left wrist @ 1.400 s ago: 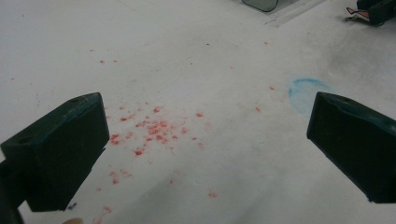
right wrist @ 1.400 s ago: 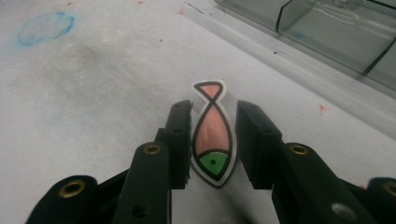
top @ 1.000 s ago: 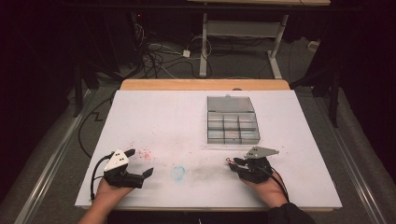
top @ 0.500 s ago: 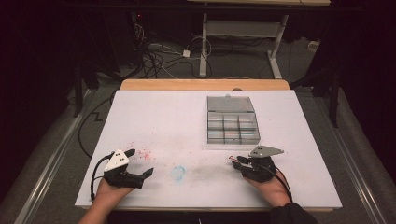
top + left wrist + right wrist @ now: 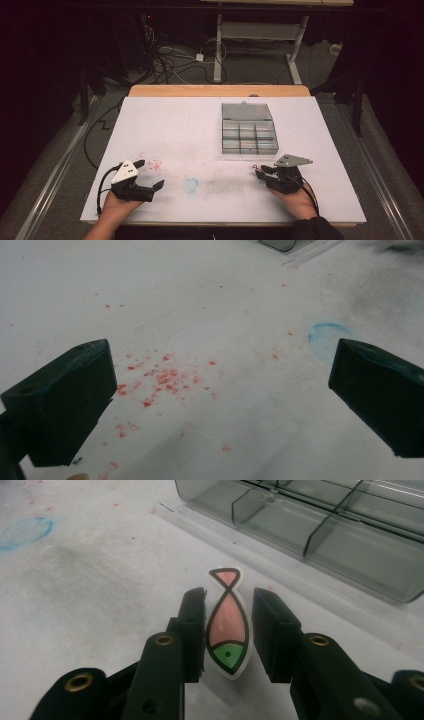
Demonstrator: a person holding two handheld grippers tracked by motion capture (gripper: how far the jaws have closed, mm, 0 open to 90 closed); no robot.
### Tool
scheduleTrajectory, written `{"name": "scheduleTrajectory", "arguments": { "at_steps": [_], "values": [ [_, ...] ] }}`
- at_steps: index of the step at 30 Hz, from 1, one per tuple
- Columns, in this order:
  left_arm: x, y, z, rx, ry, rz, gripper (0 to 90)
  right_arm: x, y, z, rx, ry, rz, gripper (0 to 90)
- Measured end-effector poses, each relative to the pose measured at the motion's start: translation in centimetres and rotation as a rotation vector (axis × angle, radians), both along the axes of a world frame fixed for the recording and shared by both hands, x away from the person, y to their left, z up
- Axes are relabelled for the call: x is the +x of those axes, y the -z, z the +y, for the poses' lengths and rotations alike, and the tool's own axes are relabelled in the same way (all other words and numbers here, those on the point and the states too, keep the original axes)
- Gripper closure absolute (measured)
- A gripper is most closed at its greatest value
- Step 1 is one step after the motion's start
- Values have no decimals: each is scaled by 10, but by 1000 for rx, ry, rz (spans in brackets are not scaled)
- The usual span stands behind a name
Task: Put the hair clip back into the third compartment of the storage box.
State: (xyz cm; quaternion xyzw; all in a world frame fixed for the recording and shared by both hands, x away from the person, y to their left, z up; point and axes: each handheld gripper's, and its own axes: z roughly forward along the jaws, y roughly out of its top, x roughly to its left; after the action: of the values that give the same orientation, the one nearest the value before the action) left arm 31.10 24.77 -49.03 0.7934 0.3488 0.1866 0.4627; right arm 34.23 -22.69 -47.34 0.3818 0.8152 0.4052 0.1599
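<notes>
Just in front of the compartment box point(image 5: 320, 525), pink fish sticker point(image 5: 228, 622) with green head standing edge-on between the right gripper point(image 5: 229, 630) jaws, clamped or merely flanked, cannot tell, left gripper point(image 5: 220, 395) well to the box's left, jaws wide apart over red specks point(image 5: 160, 377)

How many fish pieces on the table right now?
1. The fish piece lies between the right gripper's jaws, just in front of the compartment box. The box's cells look empty in the right gripper view, though glare in the high view could hide something.
</notes>
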Motion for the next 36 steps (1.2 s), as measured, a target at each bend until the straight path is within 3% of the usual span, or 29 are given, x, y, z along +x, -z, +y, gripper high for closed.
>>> {"name": "scheduleTrajectory", "arguments": {
  "at_steps": [16,23,36],
  "values": [
    [0,0,0,-2,2,0,0,4,0,-21,0,60,-2,685],
    [0,0,1,-2,3,3,0,6,-6,-31,9,85,-24,685],
    [0,0,1,-4,2,2,0,15,-20,-30,8,92,-51,685]
  ]
}}
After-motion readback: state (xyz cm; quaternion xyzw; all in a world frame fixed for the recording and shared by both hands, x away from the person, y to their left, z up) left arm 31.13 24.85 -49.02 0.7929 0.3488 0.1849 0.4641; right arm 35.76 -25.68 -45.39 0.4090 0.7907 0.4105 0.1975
